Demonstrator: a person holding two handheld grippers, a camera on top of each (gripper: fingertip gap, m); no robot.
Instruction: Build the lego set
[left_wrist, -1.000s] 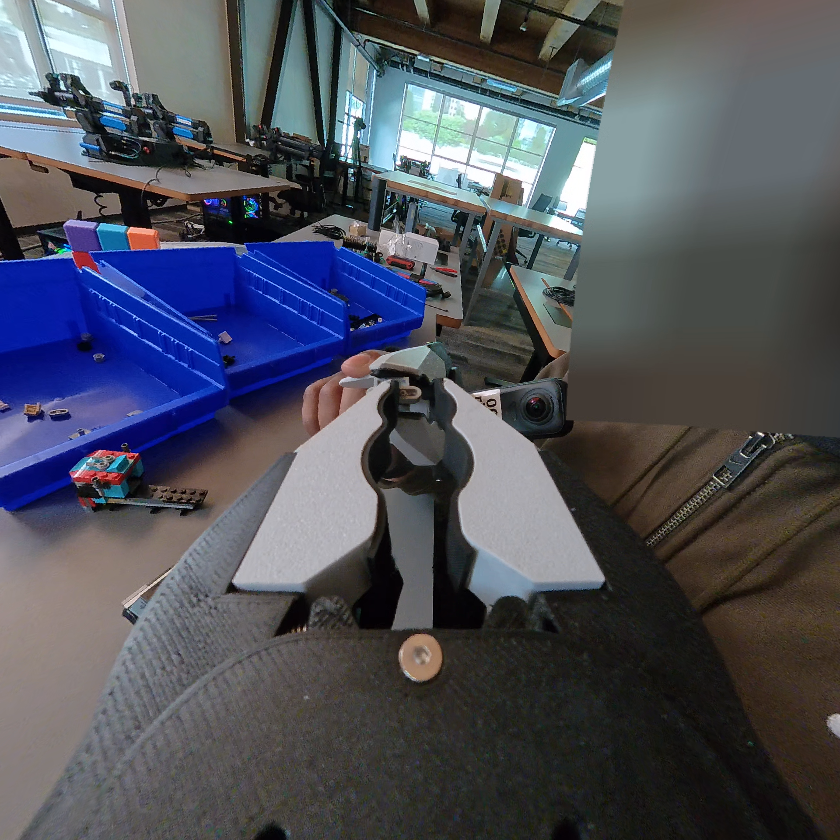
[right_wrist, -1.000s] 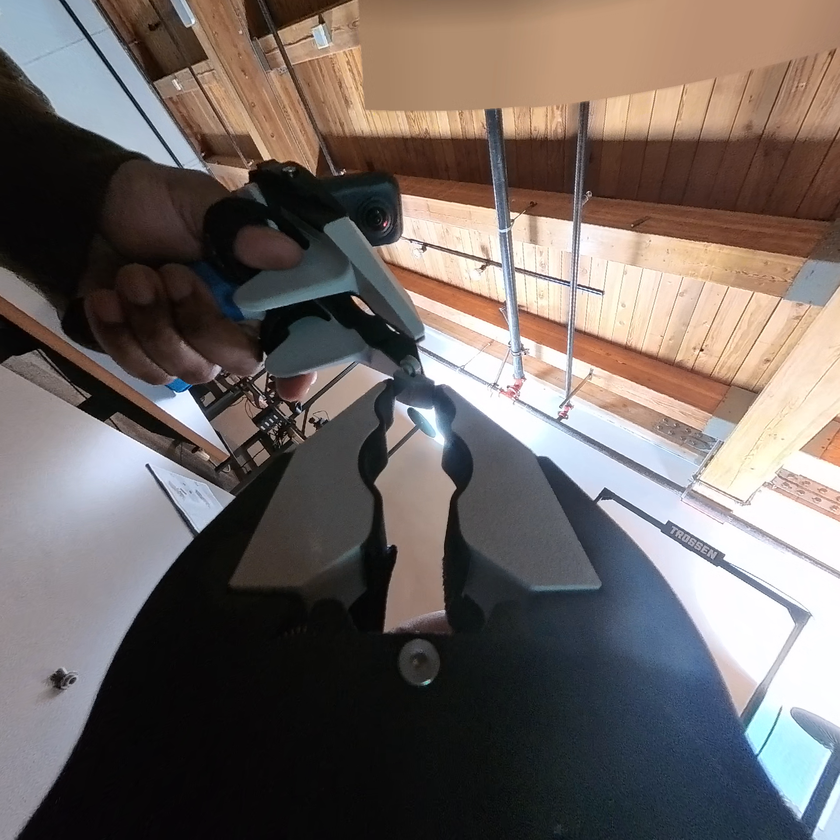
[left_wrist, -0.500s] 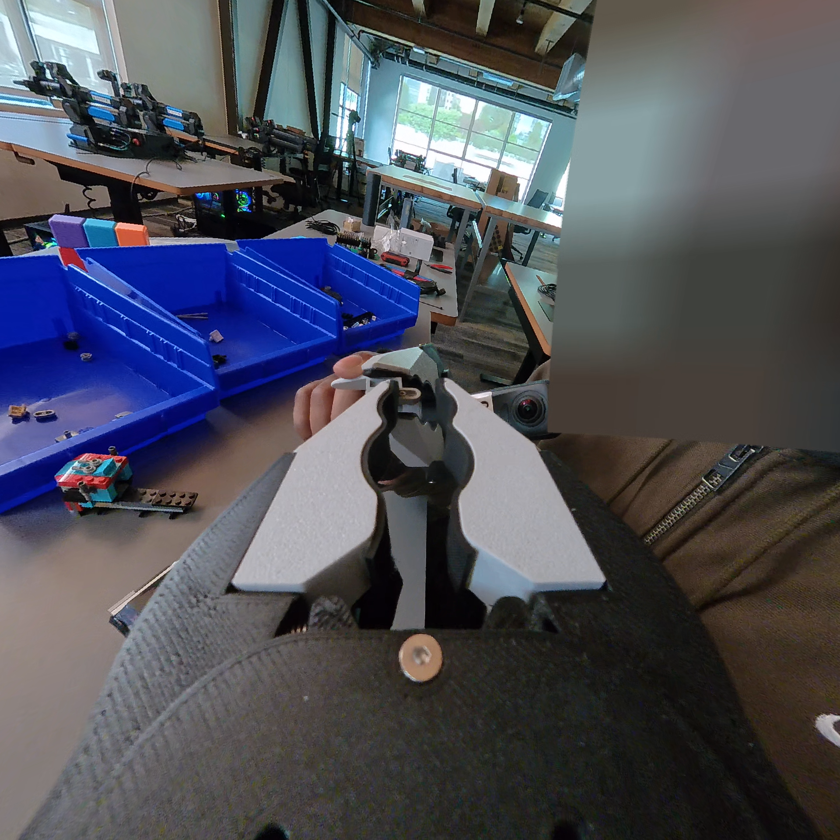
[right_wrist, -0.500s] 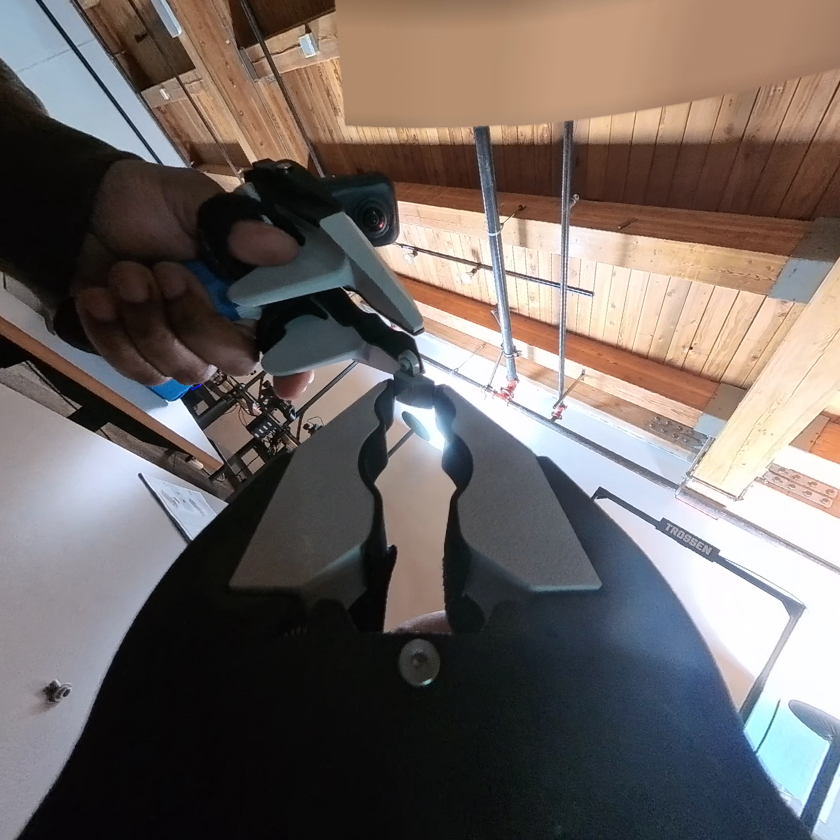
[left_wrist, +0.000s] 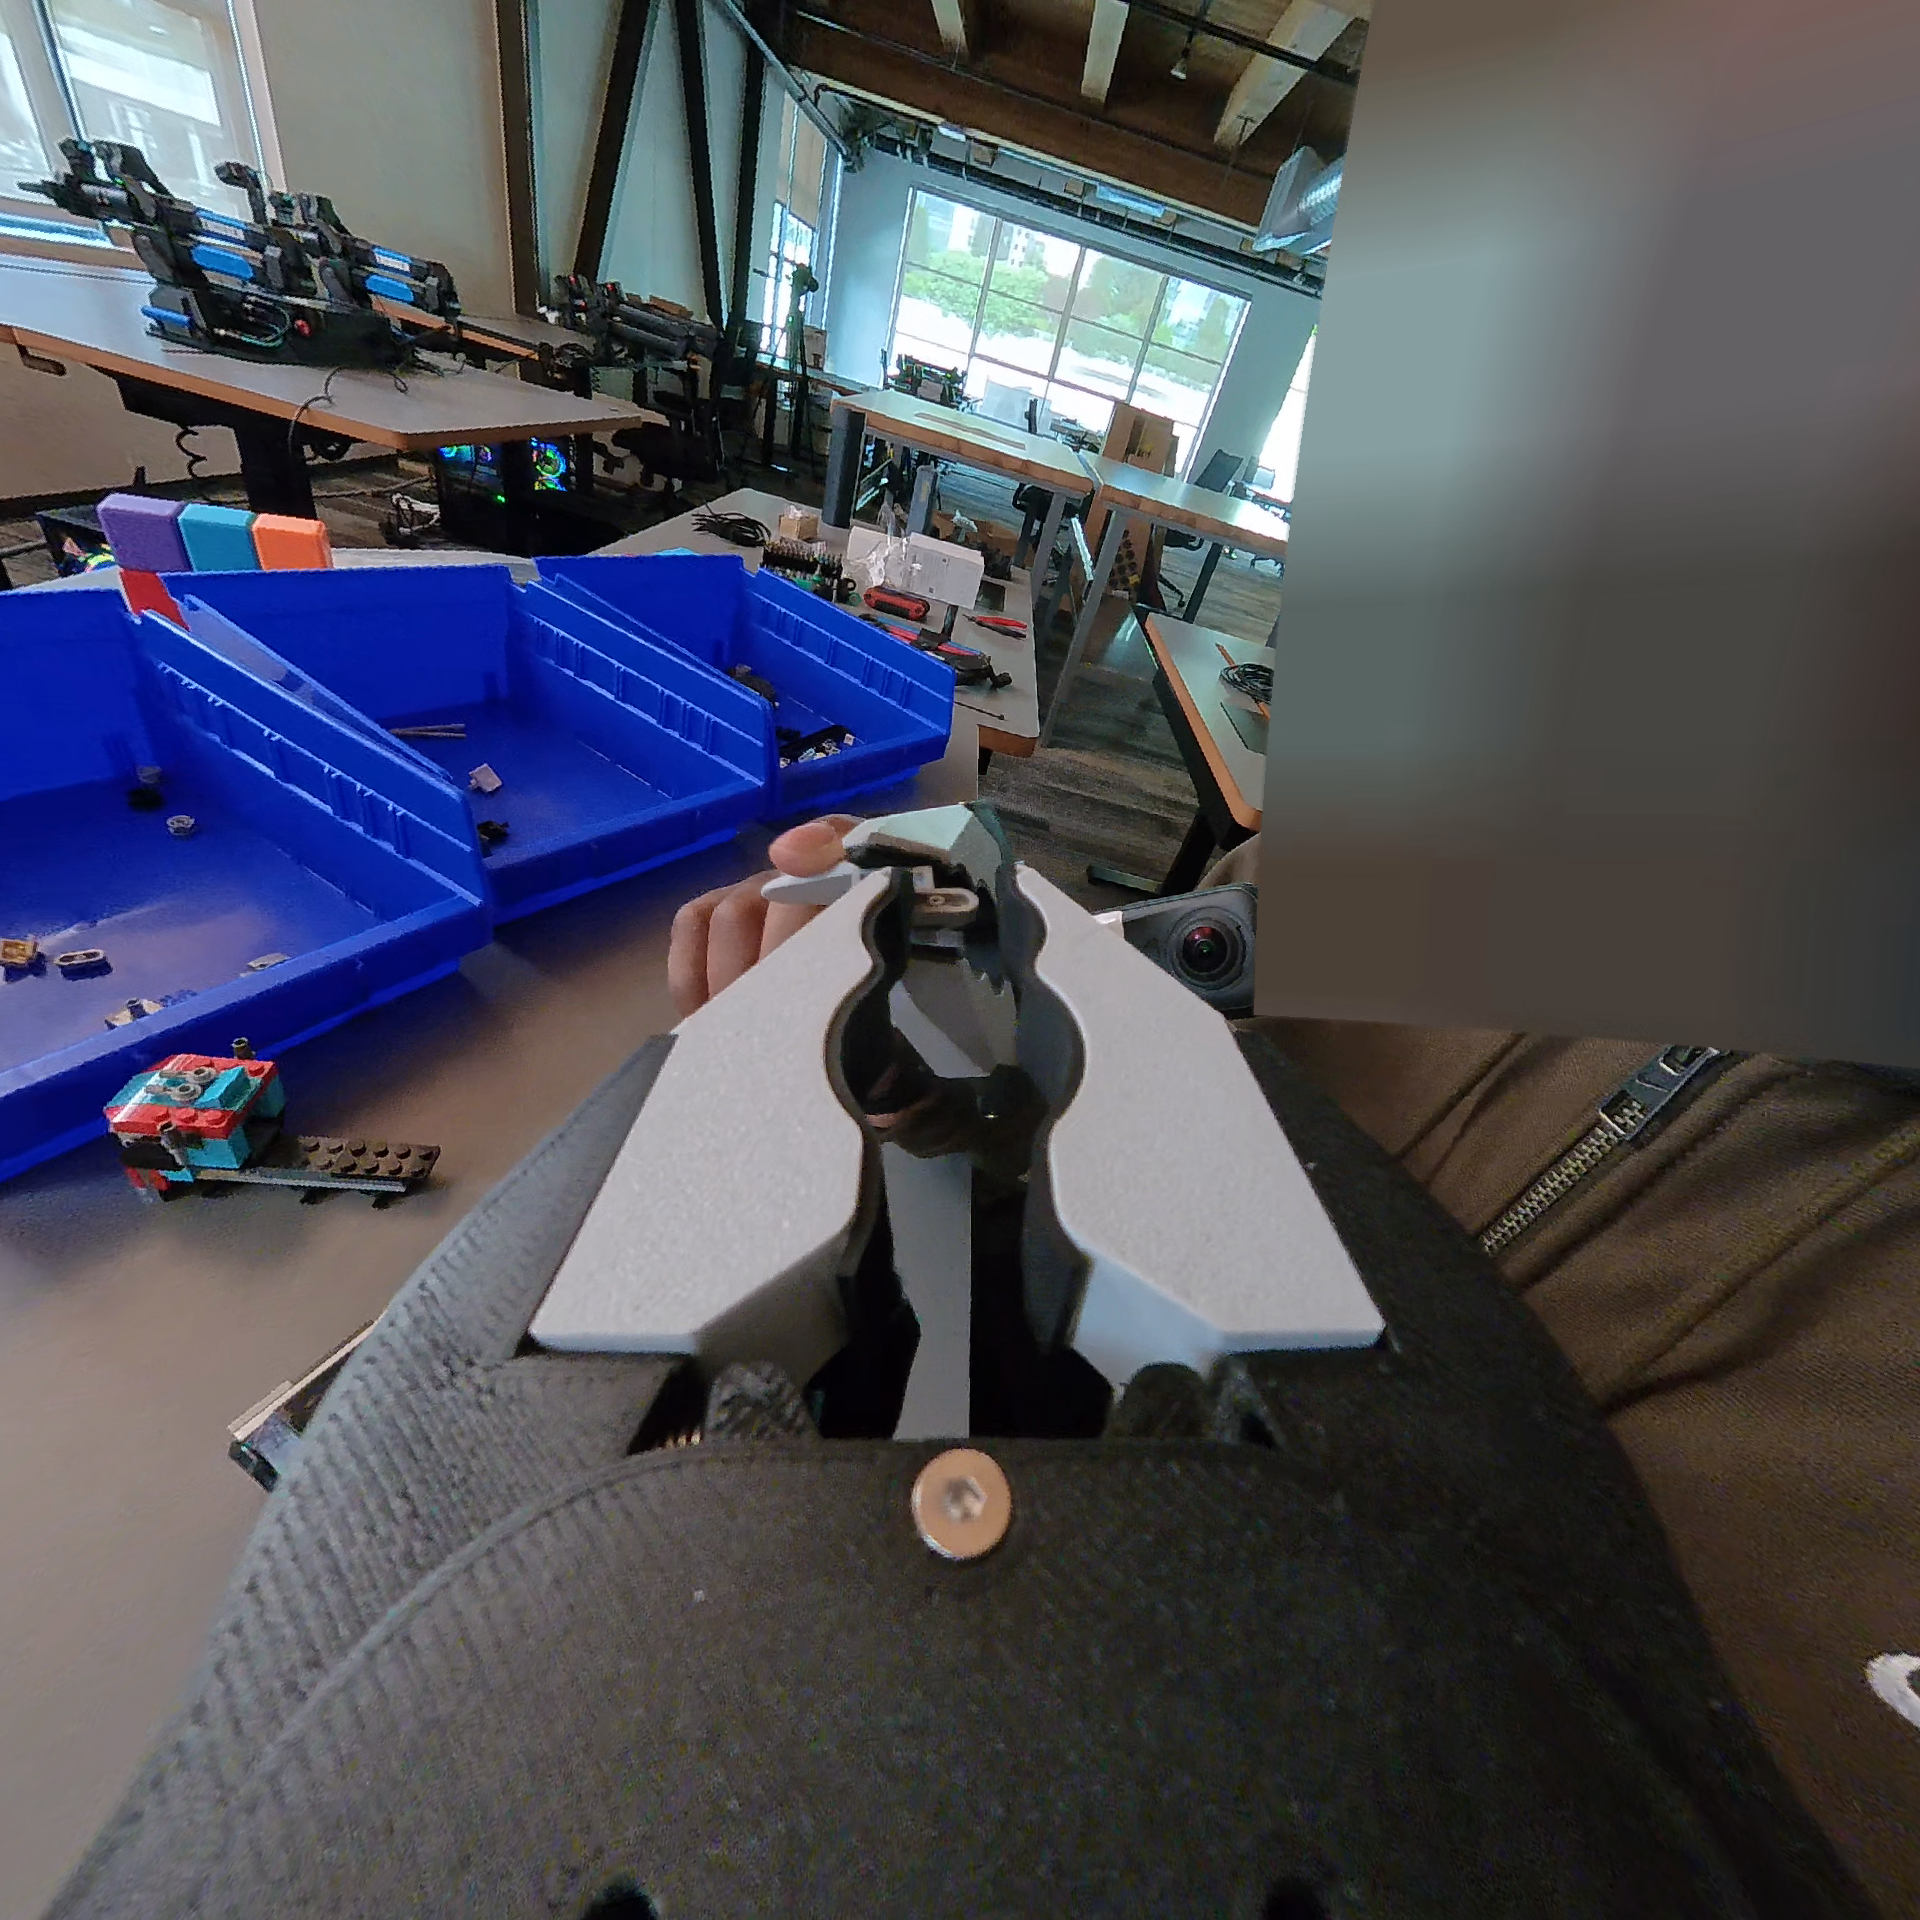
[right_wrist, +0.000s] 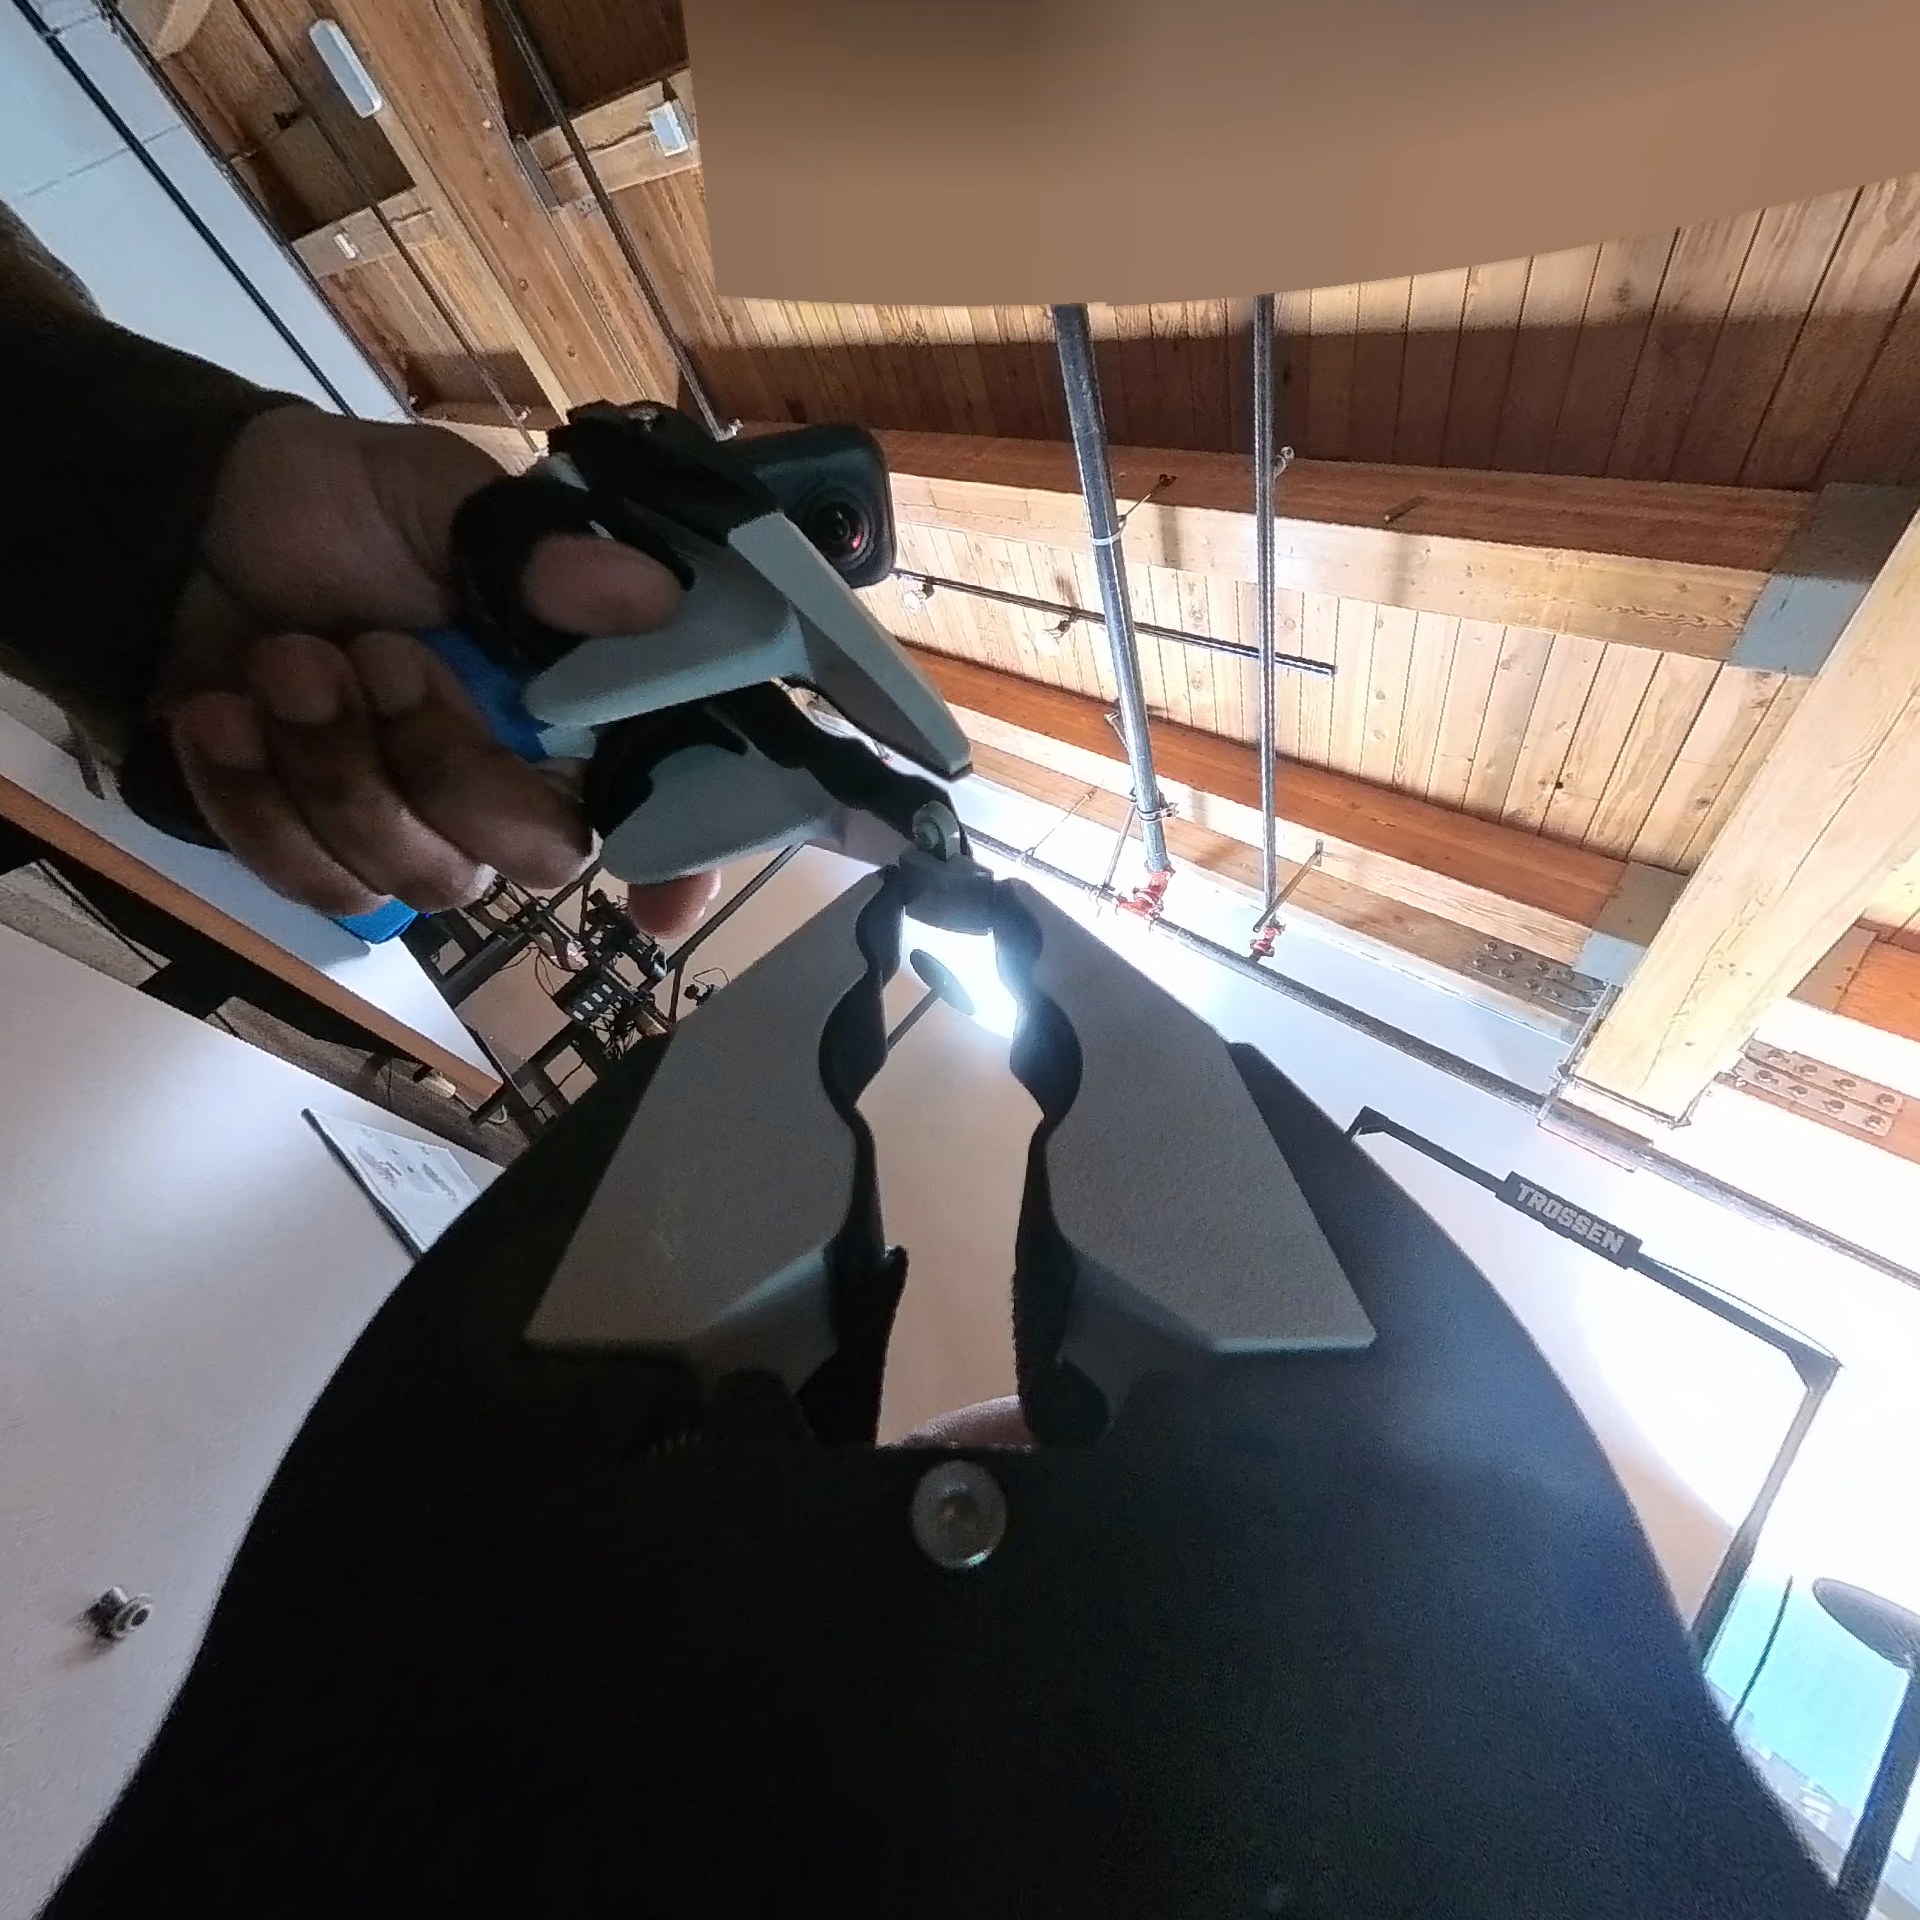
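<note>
Both tongs, left (left_wrist: 940, 904) and right (right_wrist: 940, 883), pinch one small, stiff, light grey metal link (left_wrist: 943, 906) by opposite ends above the table (left_wrist: 156, 1351).

Both grippers (left_wrist: 940, 904) (right_wrist: 940, 883): pale grey scalloped fingers (left_wrist: 727, 1164), black ribbed mount (left_wrist: 623, 1662), silver screw (left_wrist: 960, 1503) below fingers; olive zipped jacket (left_wrist: 1714, 1299)

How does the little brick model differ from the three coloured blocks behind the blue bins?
The brick model is studded pieces in red, teal and black, joined; the three blocks are smooth: purple, teal, orange. The model lies on the table before the blue bins; the blocks stand in a row behind them. Both include teal.
</note>
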